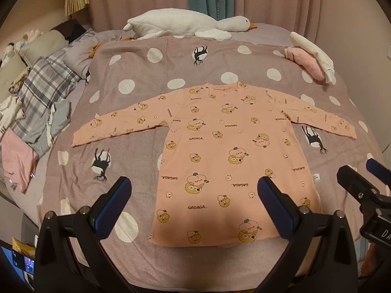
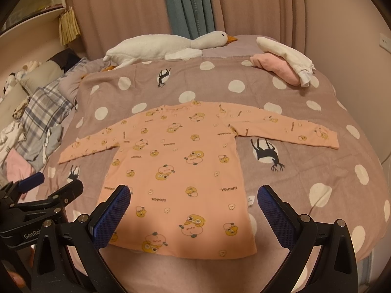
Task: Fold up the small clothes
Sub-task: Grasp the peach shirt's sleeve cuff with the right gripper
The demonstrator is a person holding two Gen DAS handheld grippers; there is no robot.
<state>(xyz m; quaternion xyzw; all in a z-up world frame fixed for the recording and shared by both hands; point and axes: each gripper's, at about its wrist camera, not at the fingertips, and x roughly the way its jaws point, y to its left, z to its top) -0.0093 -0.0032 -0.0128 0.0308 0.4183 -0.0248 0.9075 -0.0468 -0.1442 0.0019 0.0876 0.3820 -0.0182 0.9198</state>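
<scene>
A small peach long-sleeved shirt (image 1: 227,151) printed with cartoon ducks lies flat and face up in the middle of a bed (image 1: 136,68) covered by a mauve polka-dot quilt. Its hem is at the near edge of the bed, its collar points toward the far edge, and both sleeves stretch out sideways, so the body's long axis runs straight away from the viewer. Two pairs of tongs hover above the hem, empty, each spread wide. The left tongs (image 1: 193,195) sit over the hem's left half and the right tongs (image 2: 194,201) over its right half, so each is nearest the sleeve on its own side. Folded pink and white clothes (image 1: 310,58) rest at the far right corner, a white plush goose (image 1: 185,24) along the far edge, and loose garments (image 1: 36,112) at the left edge.
</scene>
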